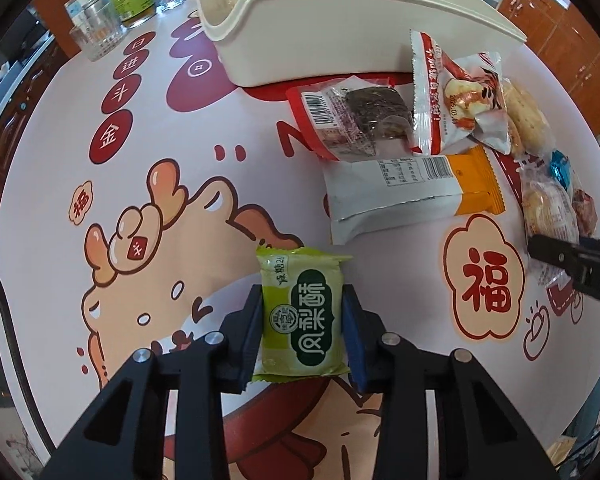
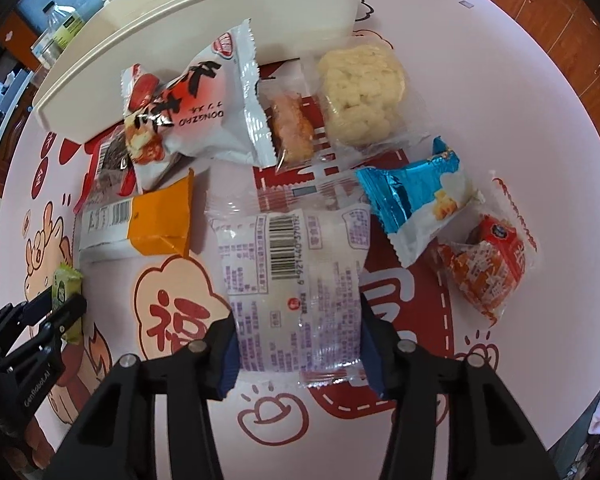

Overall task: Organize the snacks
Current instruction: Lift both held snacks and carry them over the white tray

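A green snack packet lies on the printed tablecloth, and my left gripper is shut on it, a blue pad pressing each long side. From the right wrist view the same gripper and green packet appear at the far left. My right gripper is shut on a clear-wrapped pastry packet with a barcode, its pads against both sides. The cream plastic bin stands at the back, also seen as a cream bin from the right.
Loose snacks lie between the grippers and the bin: a red-and-white packet, a white-and-orange bar, a rice cracker, a blue packet, an orange-red packet. Glass jars and a bottle stand at the back left.
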